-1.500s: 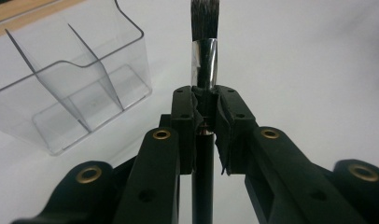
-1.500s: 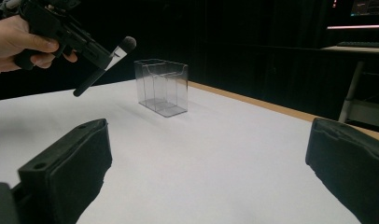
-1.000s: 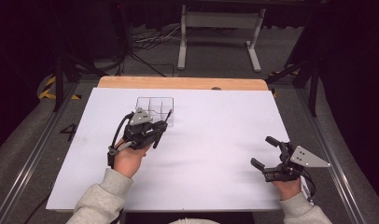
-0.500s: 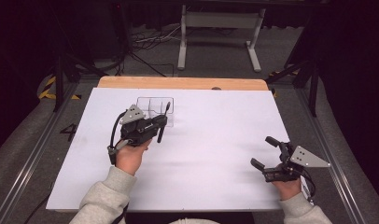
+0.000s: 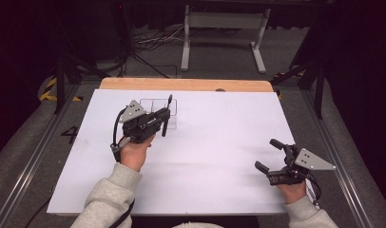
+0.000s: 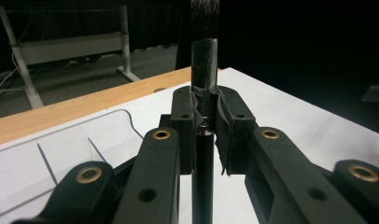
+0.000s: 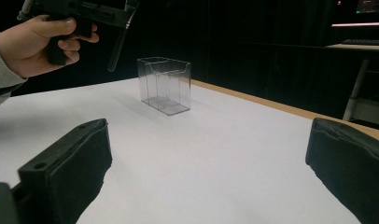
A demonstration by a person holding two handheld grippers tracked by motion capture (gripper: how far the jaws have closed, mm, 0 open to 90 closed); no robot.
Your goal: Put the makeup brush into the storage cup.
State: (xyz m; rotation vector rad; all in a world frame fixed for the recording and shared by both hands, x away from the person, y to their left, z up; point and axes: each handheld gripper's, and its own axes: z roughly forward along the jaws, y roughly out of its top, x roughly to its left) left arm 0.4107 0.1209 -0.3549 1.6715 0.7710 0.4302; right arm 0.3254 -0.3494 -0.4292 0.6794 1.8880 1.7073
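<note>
Table [image 5: 219, 142]: white sheet, wooden far edge.
Clear box [image 5: 158, 111]: far left, divided compartments.
Left gripper [image 5: 165, 116]: raised beside the box, pinching a black brush [image 6: 205, 140].
Right gripper [image 5: 269, 154]: near right, spread, nothing between.

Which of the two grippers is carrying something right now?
The left gripper: its jaws are shut on a black brush beside the clear organizer. The right gripper rests open, nothing between its jaws.

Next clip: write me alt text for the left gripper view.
The left hand-held gripper is shut on a dark brush, its black handle running upright between the jaws. Behind to the left stands a clear plastic organizer with dividers on the white table, whose wooden edge borders a dark room.
</note>
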